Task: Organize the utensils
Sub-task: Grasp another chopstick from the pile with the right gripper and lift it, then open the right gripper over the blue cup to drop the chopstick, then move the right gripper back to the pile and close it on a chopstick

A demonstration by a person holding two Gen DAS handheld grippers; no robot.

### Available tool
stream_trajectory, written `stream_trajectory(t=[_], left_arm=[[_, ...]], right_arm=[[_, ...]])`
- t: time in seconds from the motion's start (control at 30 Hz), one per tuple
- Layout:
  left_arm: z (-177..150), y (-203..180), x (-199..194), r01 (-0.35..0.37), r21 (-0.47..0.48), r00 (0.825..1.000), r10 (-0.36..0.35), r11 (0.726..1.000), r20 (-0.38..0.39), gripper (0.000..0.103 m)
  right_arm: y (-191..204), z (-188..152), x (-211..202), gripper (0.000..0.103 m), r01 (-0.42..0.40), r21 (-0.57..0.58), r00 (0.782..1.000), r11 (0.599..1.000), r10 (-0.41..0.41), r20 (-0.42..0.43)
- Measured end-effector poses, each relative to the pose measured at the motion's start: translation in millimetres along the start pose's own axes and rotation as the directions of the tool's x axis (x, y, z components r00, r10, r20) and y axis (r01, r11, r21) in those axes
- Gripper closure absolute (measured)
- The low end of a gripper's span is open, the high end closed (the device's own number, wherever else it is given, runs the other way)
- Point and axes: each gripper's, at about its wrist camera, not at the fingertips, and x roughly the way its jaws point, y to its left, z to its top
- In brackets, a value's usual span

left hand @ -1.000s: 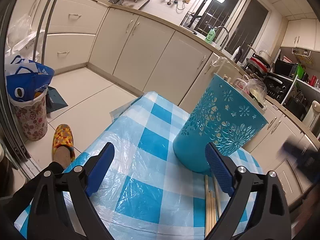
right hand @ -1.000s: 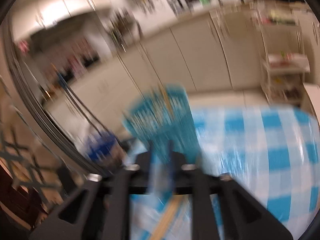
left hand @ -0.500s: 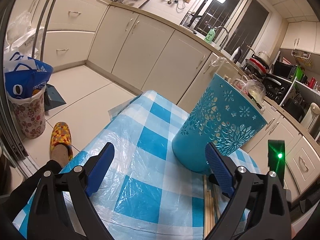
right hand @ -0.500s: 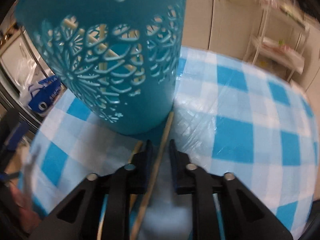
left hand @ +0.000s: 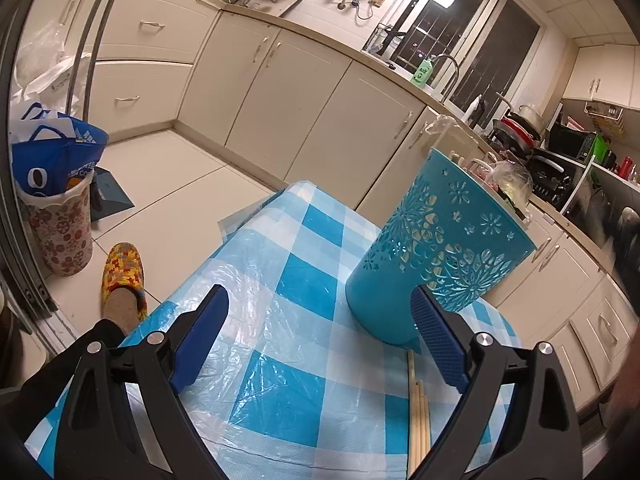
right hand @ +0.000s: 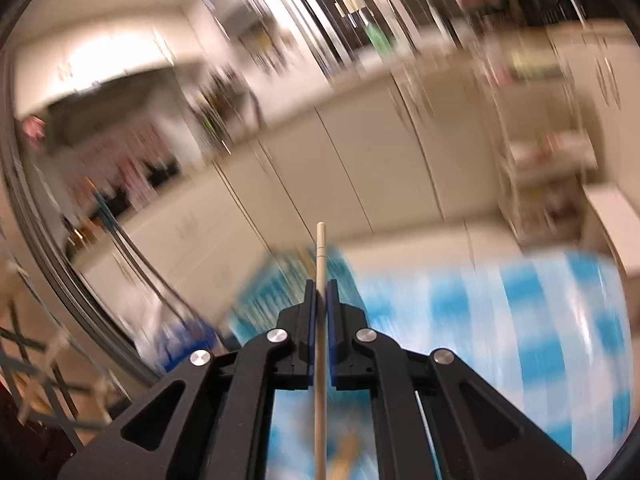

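Note:
A teal cut-out utensil holder [left hand: 436, 256] stands on the blue-and-white checked tablecloth [left hand: 304, 280], with chopstick tips showing over its rim. Several pale chopsticks [left hand: 418, 412] lie on the cloth in front of it. My left gripper [left hand: 320, 320] hovers open over the cloth, its right pad close by the holder's base. In the blurred right wrist view, my right gripper [right hand: 319, 292] is shut on a single pale chopstick [right hand: 321, 248], which points forward, held up above the blurred holder [right hand: 280, 280].
White kitchen cabinets [left hand: 280, 92] run along the far side. On the floor at left stand a floral bin [left hand: 60, 224] with a blue bag and a person's foot in a yellow slipper [left hand: 122, 276]. A white shelf rack [right hand: 548, 148] stands by the table's far right.
The right gripper dropped to the chopsticks by the holder's base, shut on one and has lifted it up off the cloth. The left gripper has stayed in place.

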Motion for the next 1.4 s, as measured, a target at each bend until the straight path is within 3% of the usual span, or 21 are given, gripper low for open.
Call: stream_trajectory(t=[0.13,0.27,0.5,0.73,0.8,0.83,1.0,1.1,1.27,1.4], left_arm=[[1,1,-1,0.002,-0.002,1.0,-0.002,1.0,0.002,0.015],[1,1,-2,0.01,-0.006,1.0,-0.01,1.0,0.005,0.015],[2,1,-2,0.024,-0.01,1.0,-0.024,1.0,0.004,0.014],[2,2,-1,0.02,-0.014,1.0,-0.02,1.0,0.002,0.014],[2,2,-1,0.017,-0.015,1.0,-0.016,1.0,0.002,0.014],[2,3,-2,0.015,-0.015,1.0,-0.015,1.0,0.003,0.014],[2,3,-4,0.003,-0.019,1.0,-0.003,1.0,0.012,0.014],[3,2,-5,-0.01,-0.014,1.0,0.01,1.0,0.019,0.014],[3,-2,-20,-0.018,-0.009,0.999,0.018,1.0,0.031,0.014],[-1,-6,-37,-0.01,0.018,0.999,0.009,1.0,0.031,0.014]], right_arm=[[34,28,32,0.097,-0.013,-0.059,0.993,0.998,0.02,0.116],[42,41,80,0.097,0.05,-0.077,0.983,0.996,-0.035,0.181],[47,16,119,0.097,0.101,-0.153,0.993,0.983,-0.09,0.078],[43,-1,104,0.096,0.074,-0.142,0.997,0.987,-0.073,0.011],[40,-5,89,0.087,0.071,-0.125,0.997,0.99,-0.071,0.005],[38,-8,80,0.077,0.074,-0.115,0.997,0.991,-0.075,0.003],[18,-53,24,0.075,0.107,-0.076,0.992,0.991,-0.112,-0.065],[0,-99,0,0.075,0.159,-0.047,0.97,0.986,-0.164,-0.177],[-25,-164,-8,0.081,0.205,-0.002,0.907,0.979,-0.191,-0.376],[-19,-185,1,0.082,0.189,-0.022,0.88,0.982,-0.179,-0.44]])
